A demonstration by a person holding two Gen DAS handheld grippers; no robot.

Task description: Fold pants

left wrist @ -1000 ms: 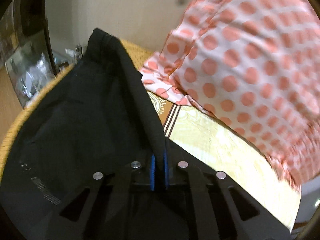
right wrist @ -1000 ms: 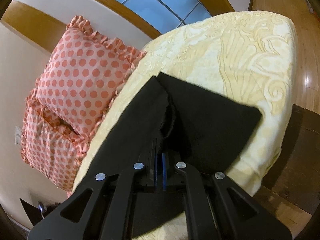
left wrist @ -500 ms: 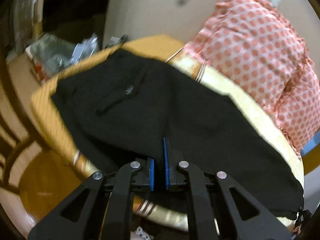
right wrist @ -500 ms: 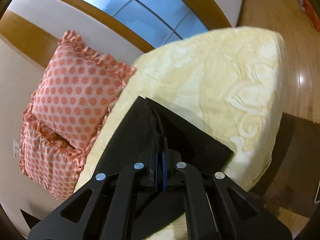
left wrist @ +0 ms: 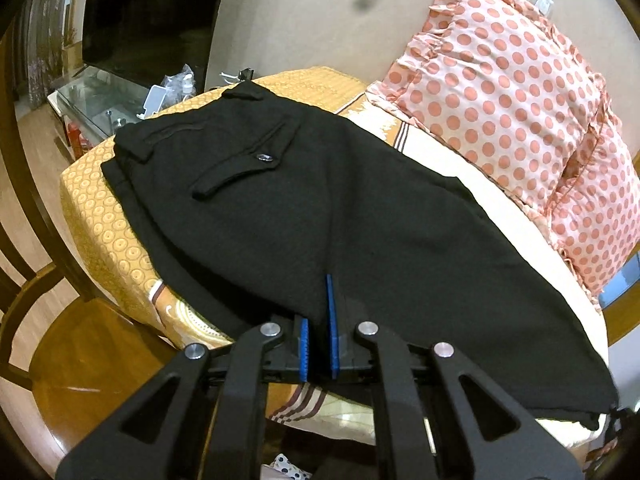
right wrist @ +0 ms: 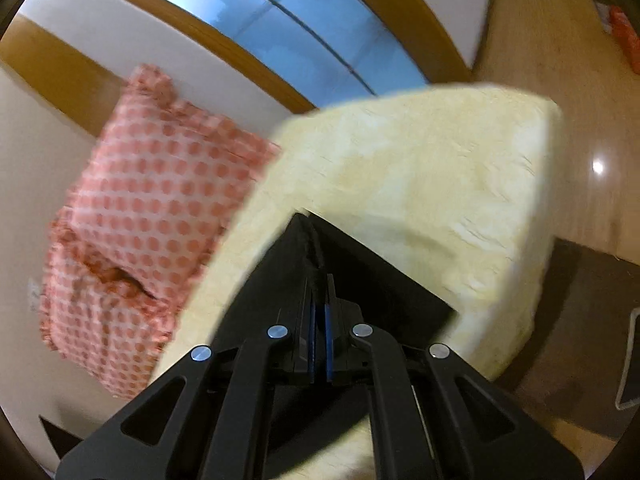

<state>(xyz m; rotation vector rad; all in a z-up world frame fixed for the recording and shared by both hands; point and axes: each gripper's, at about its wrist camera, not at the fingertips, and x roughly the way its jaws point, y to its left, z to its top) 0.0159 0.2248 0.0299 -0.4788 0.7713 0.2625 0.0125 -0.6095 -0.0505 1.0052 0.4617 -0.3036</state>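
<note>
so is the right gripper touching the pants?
Touching. Right wrist view: right gripper has its blue pads pinched on a raised ridge of the black pants.

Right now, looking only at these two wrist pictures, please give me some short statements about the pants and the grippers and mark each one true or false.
1. The left gripper is shut on the near edge of the black pants. True.
2. The pants are blue jeans. False: they are black, with a buttoned back pocket.
3. The right gripper is open and holds nothing. False: it pinches a raised fold of the pants.
4. A polka-dot pillow leans against the wall behind the pants. True.
5. The pants lie on the wooden floor. False: they lie on a yellow bedspread.
</note>
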